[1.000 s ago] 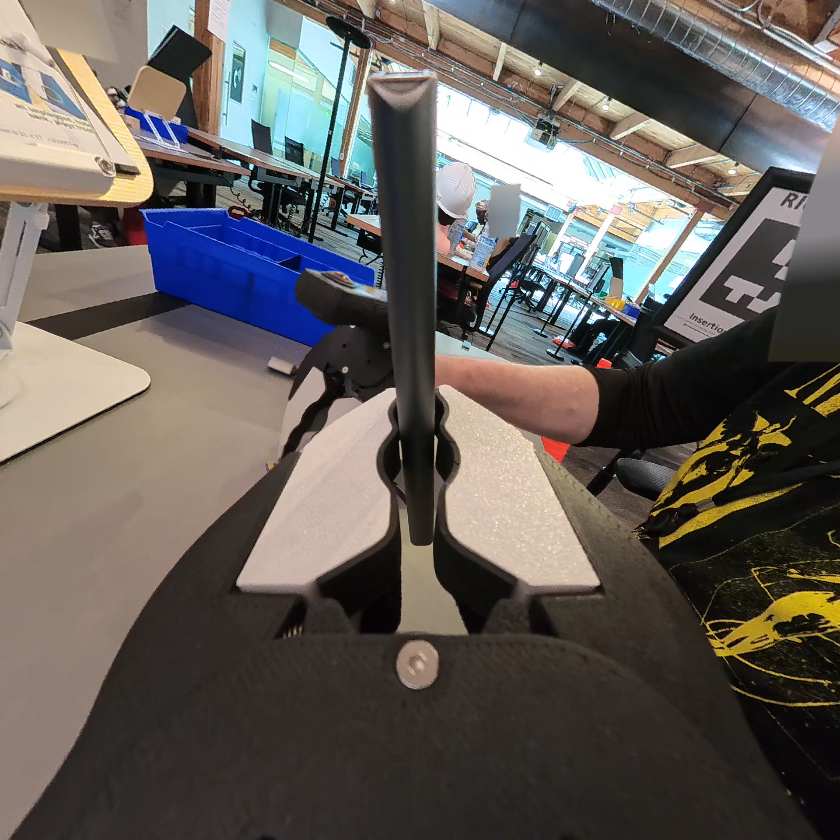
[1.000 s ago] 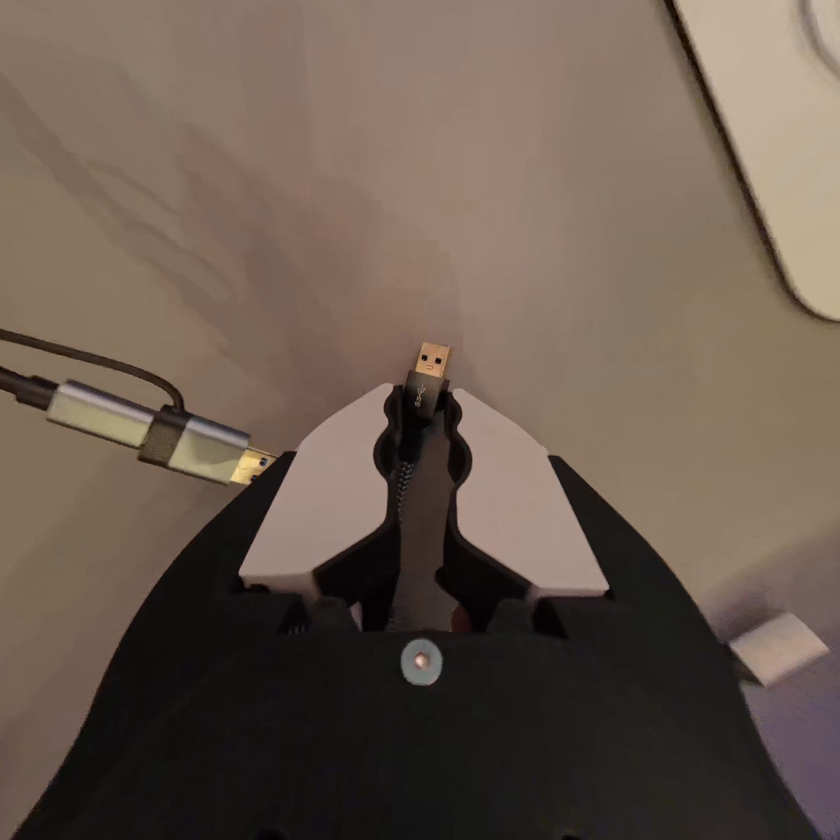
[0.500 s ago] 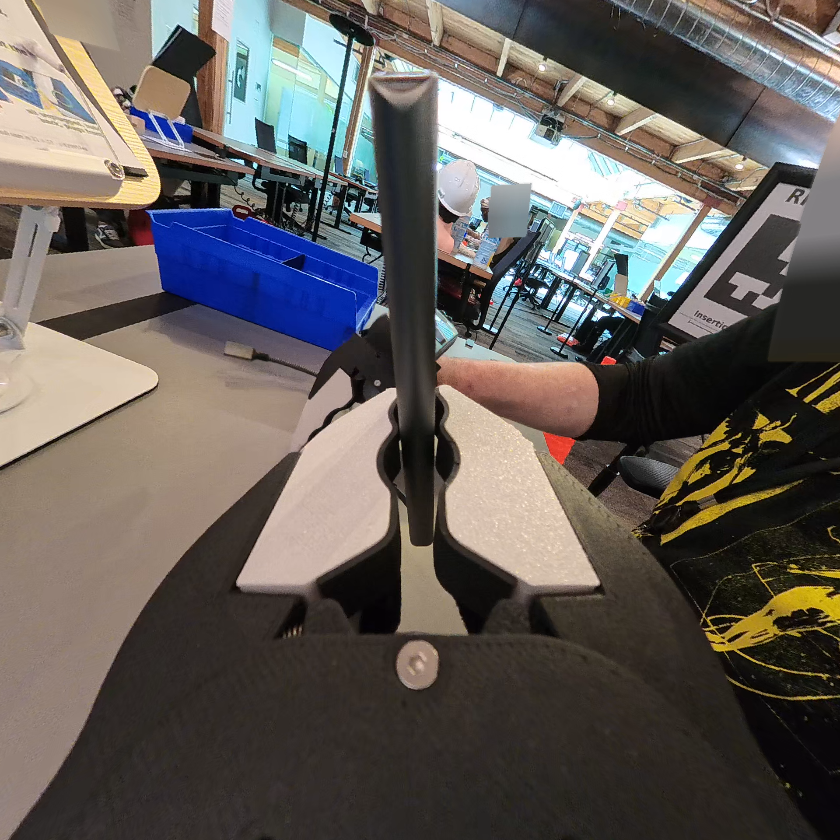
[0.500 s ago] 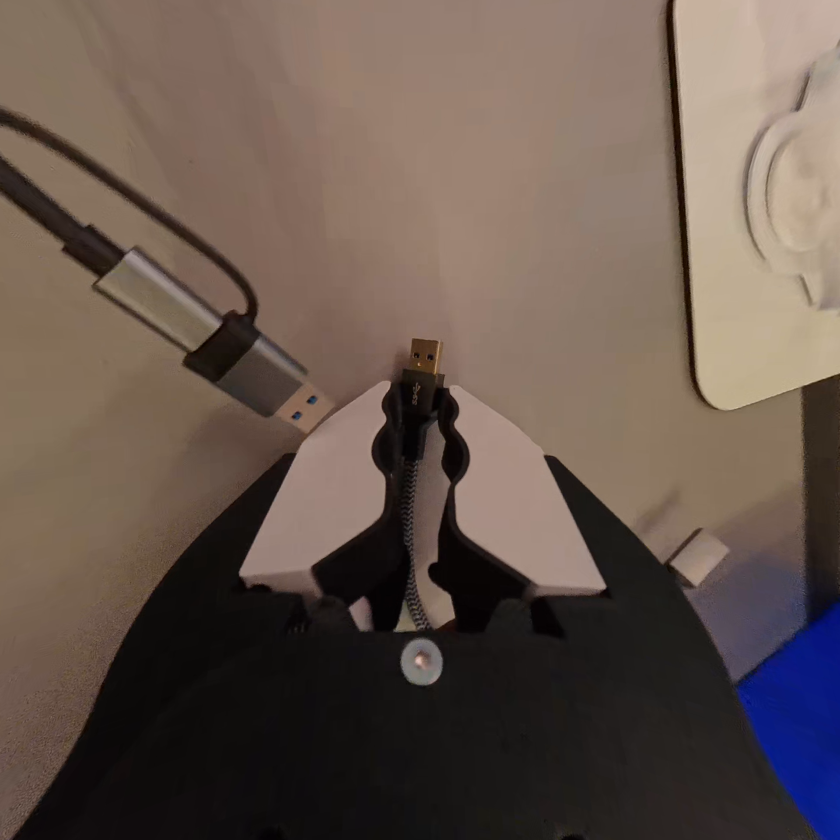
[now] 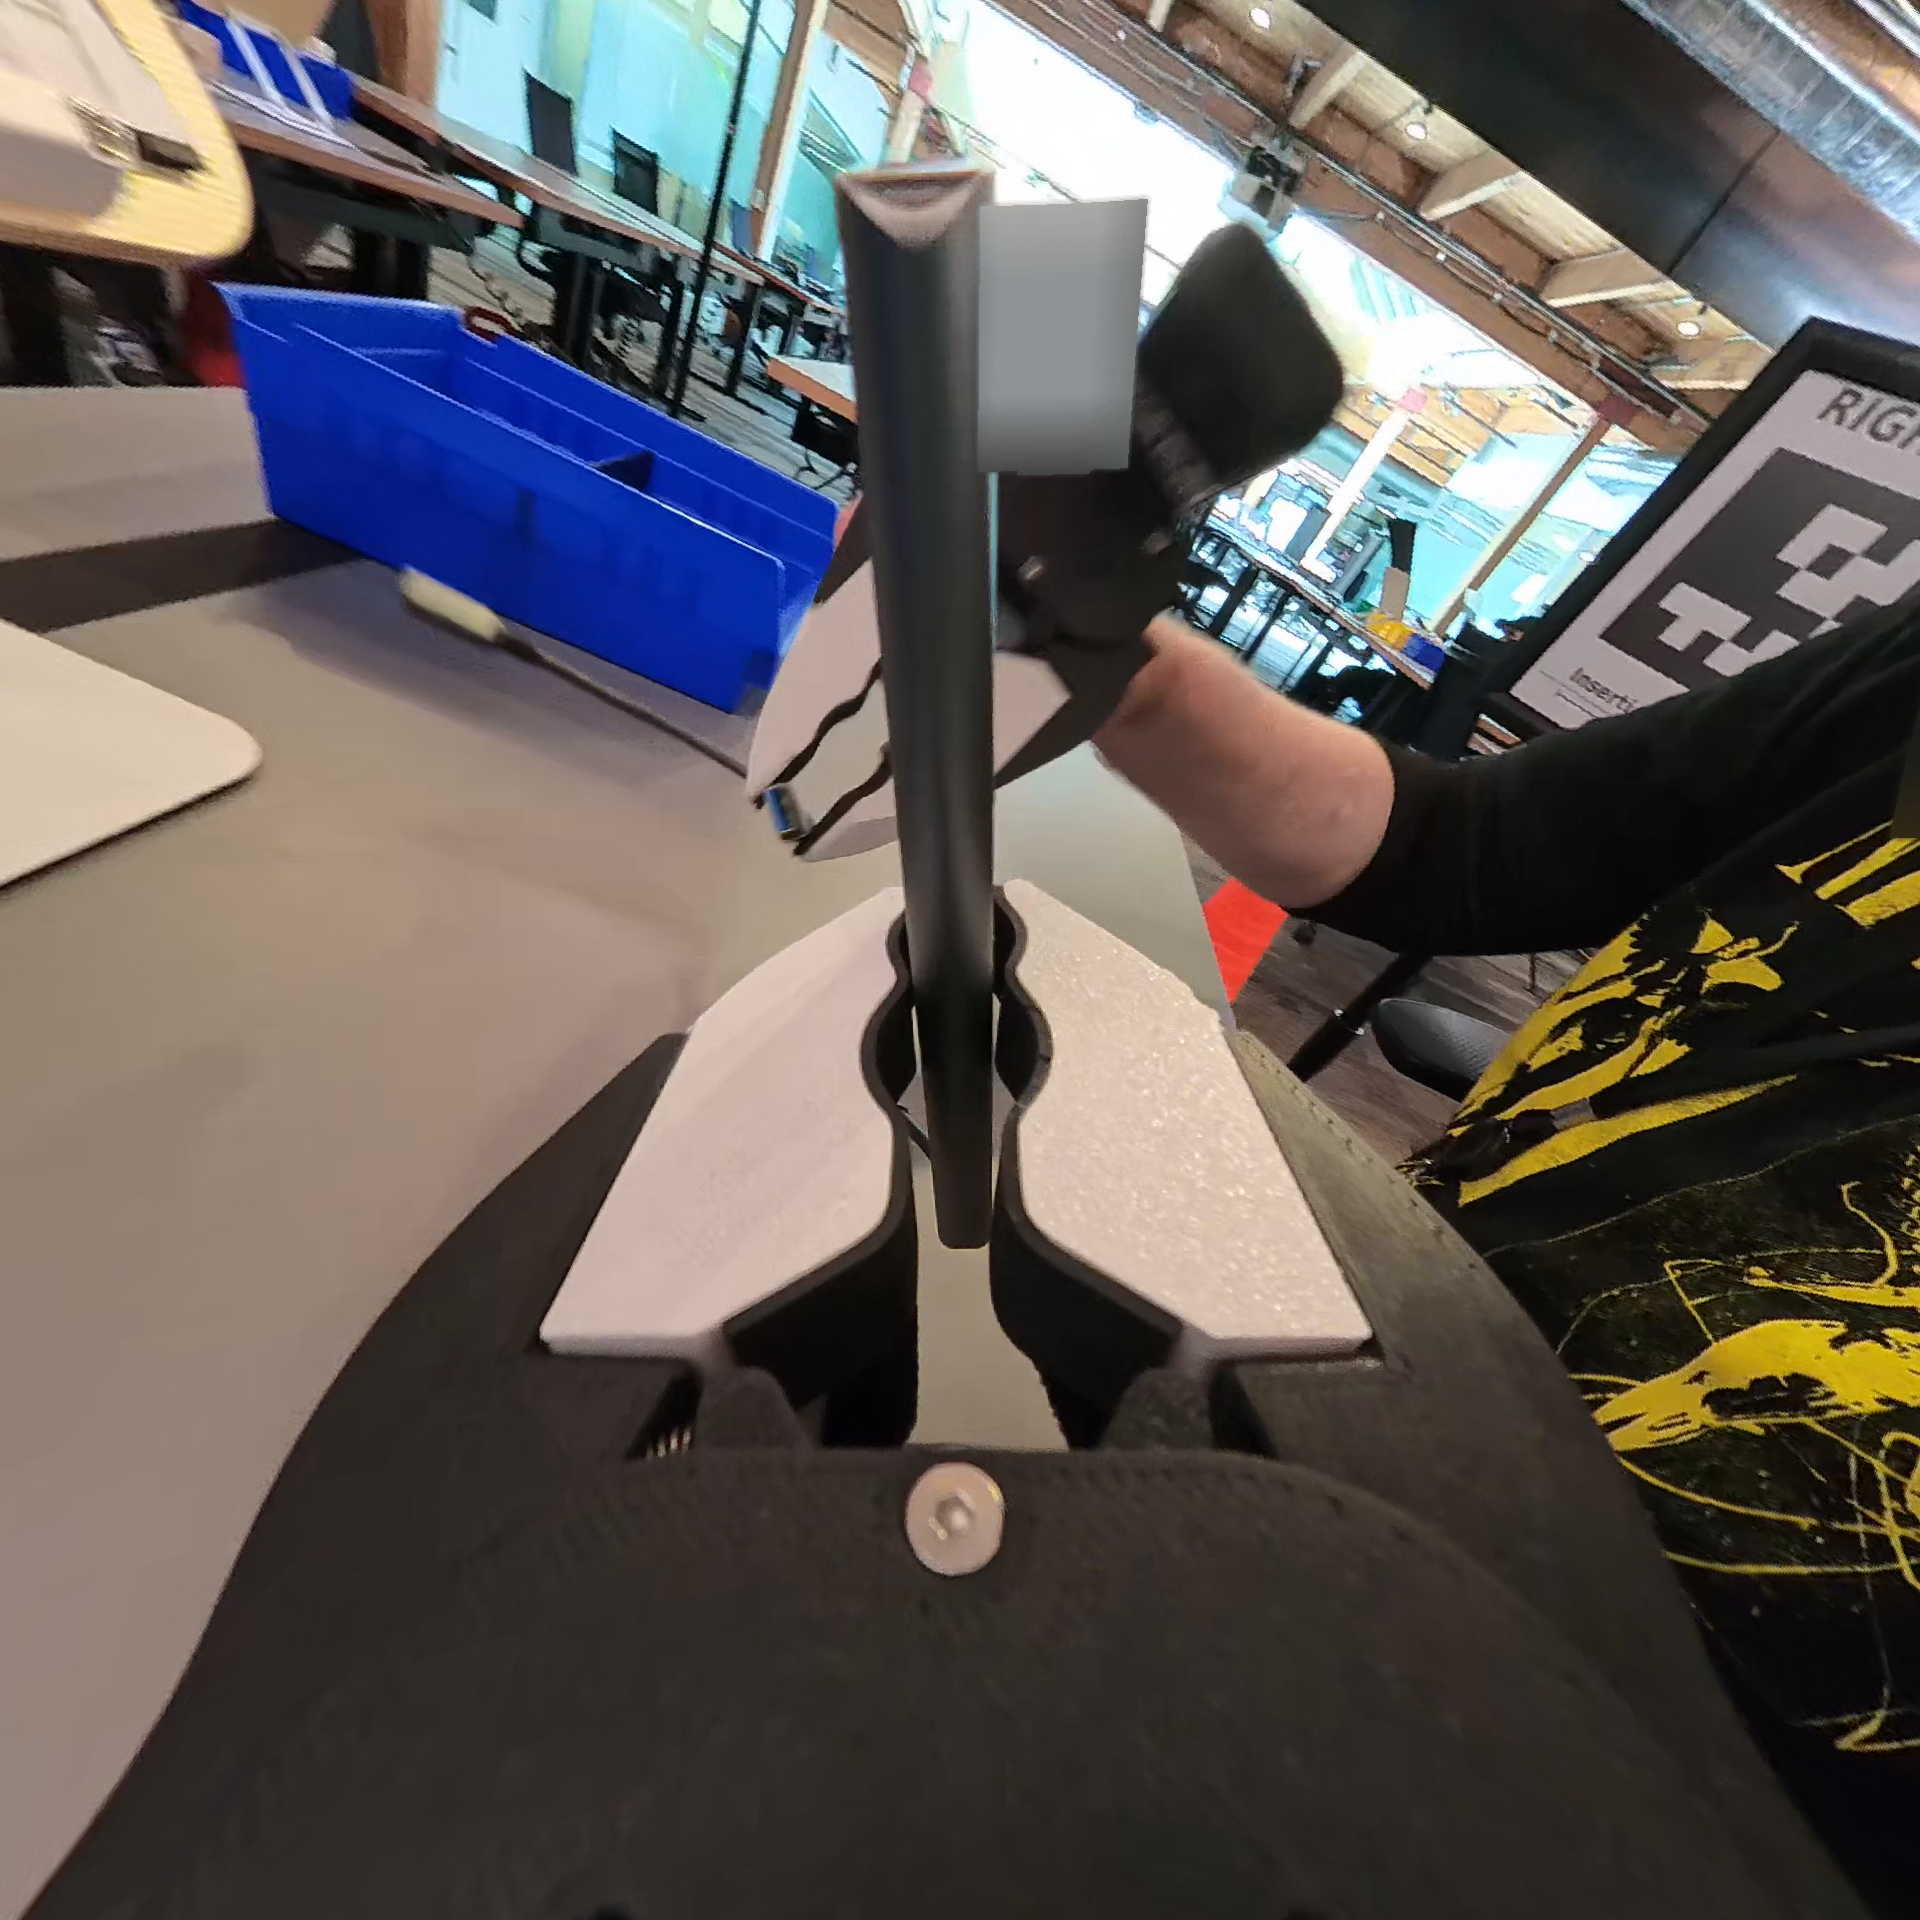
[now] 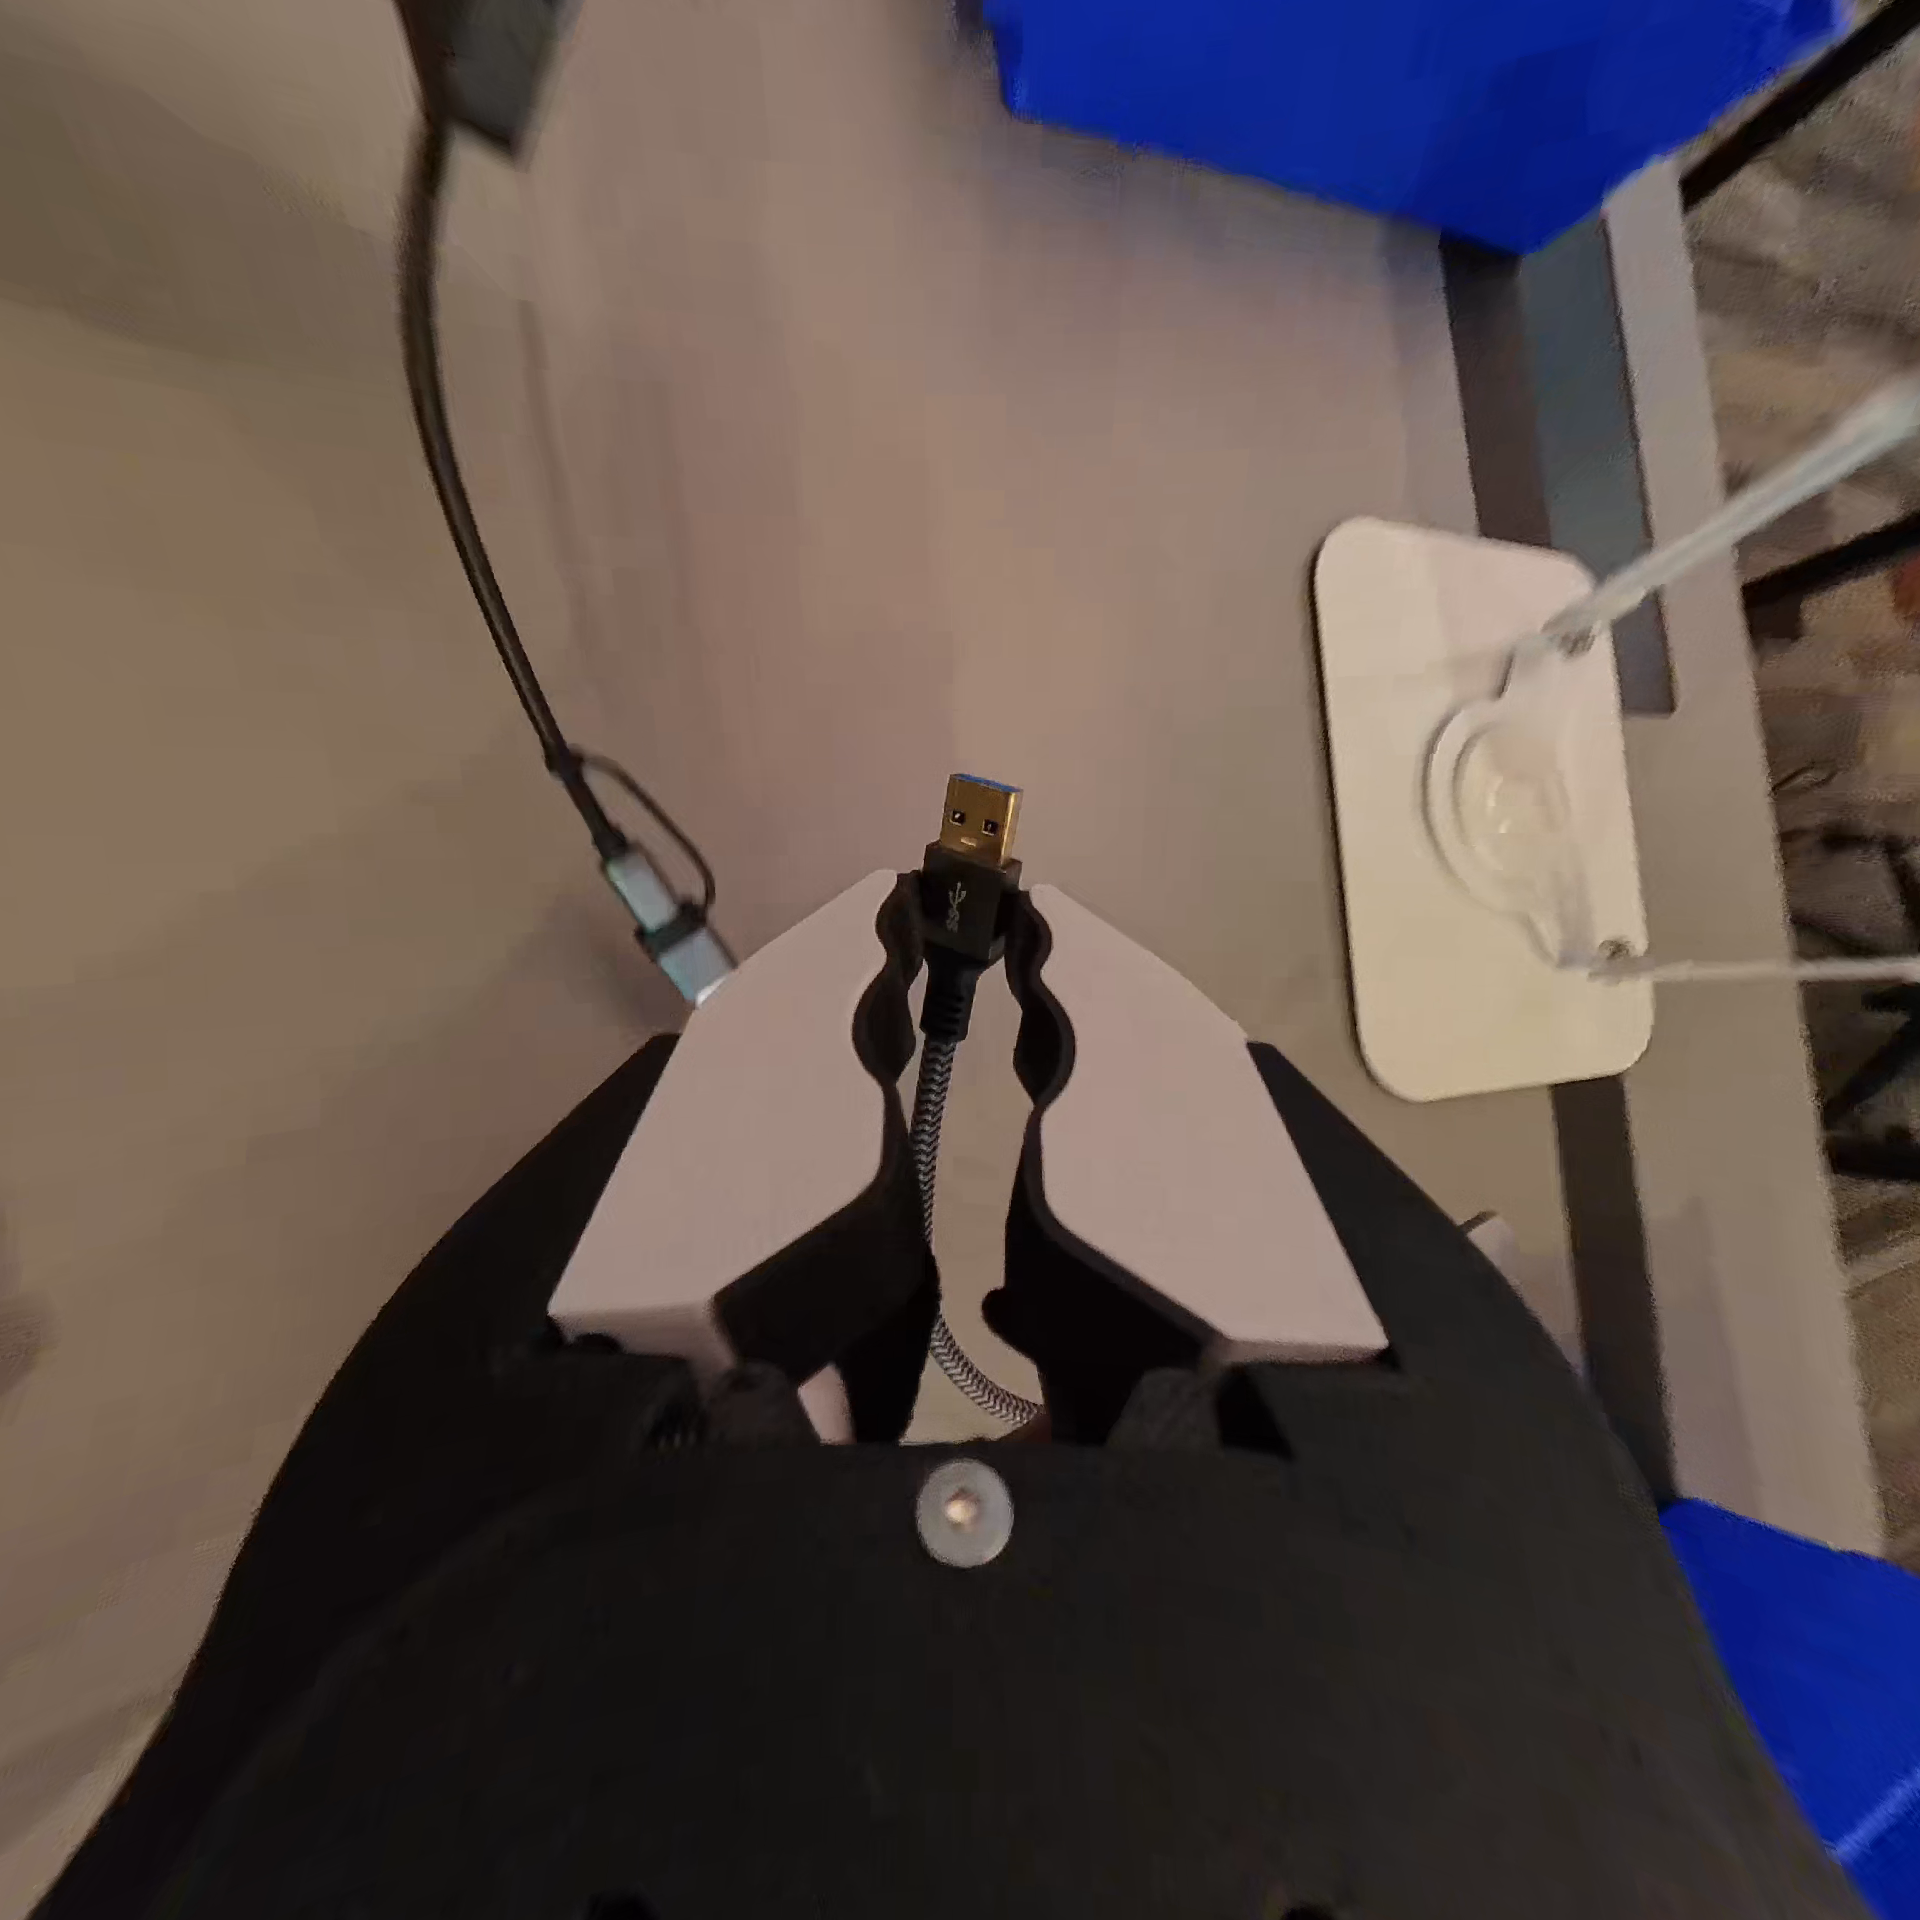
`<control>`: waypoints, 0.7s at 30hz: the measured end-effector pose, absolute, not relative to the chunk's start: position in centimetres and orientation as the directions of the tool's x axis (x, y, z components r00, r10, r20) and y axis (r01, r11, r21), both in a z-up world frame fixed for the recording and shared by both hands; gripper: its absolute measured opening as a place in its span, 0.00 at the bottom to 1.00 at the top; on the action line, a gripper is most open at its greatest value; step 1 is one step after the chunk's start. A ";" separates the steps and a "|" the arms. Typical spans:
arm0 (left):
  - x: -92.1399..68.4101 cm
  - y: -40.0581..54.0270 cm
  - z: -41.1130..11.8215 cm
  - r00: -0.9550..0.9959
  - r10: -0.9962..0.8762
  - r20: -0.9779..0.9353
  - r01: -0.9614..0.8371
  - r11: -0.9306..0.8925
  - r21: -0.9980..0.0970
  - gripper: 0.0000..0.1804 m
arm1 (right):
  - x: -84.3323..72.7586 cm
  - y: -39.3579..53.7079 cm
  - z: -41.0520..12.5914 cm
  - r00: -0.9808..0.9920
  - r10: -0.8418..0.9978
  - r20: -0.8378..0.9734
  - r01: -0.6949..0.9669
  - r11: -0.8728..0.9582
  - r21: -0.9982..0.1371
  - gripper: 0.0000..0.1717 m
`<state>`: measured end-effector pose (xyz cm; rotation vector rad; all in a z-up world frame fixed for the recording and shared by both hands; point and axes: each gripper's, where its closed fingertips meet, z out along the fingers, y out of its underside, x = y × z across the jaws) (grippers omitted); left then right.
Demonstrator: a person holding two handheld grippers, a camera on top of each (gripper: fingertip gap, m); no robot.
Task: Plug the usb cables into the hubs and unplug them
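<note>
Both hand-held grippers are closed on something: the right hand-held gripper (image 6: 961,883) pinches the black housing of a USB-A plug (image 6: 982,826) between its pads, the gold metal shell with a blue tongue jutting past the fingertips and the braided cable (image 6: 930,1122) trailing back between the fingers, while the left hand-held gripper (image 5: 951,940) clamps a long, dark, slim hub (image 5: 920,582) that stands up out of its jaws, its far end lifted clear of the grey worktop (image 5: 312,935). In the left wrist view the right hand-held gripper hangs just beyond and partly behind the hub, plug tip pointing away to the left of it, so the step in hand looks like the approach to an insertion. To do it well, I judge the plug should be turned to face a port, its flat face matched to the slot, and pushed straight along the port's axis while the left grasp braces the hub against the push; the ports themselves are not visible, so alignment must be checked first. Left of the right gripper's tips lies a second cable with a silver connector (image 6: 675,940); a white stand base (image 6: 1486,821) sits to their right, a blue bin (image 6: 1403,94) farther ahead. As for markings, the plug housing bears a small embossed symbol, and a black-and-white coded sign (image 5: 1787,561) with printed lettering stands beyond the left gripper to its right.
</note>
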<state>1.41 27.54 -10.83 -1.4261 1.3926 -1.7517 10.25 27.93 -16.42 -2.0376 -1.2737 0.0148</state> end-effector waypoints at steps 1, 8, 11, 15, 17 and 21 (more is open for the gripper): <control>1.7 27.2 -10.9 -0.348 -0.836 0.425 -0.222 -0.367 -0.903 0.06 | 9.3 27.7 -15.5 0.487 0.792 0.370 0.793 -0.223 -0.567 0.09; 2.5 25.4 -10.6 -0.372 -0.842 0.392 -0.246 -0.318 -0.916 0.06 | 4.5 26.9 -10.9 0.361 0.791 0.494 0.848 -0.058 -0.528 0.09; 2.9 24.9 -10.5 -0.358 -0.836 0.416 -0.283 -0.327 -0.902 0.06 | 3.9 26.8 -10.3 0.330 0.798 0.504 0.862 -0.037 -0.506 0.09; 3.3 24.3 -10.6 -0.351 -0.815 0.461 -0.326 -0.355 -0.876 0.06 | 3.7 26.7 -10.4 0.288 0.823 0.489 0.880 -0.026 -0.475 0.09; 3.4 24.3 -10.6 -0.352 -0.796 0.492 -0.334 -0.384 -0.861 0.06 | 3.7 26.6 -10.4 0.268 0.833 0.483 0.890 -0.023 -0.455 0.09; 3.5 24.1 -11.2 -0.335 -0.771 0.542 -0.380 -0.416 -0.826 0.06 | 3.8 26.4 -10.8 0.210 0.855 0.473 0.927 -0.020 -0.376 0.09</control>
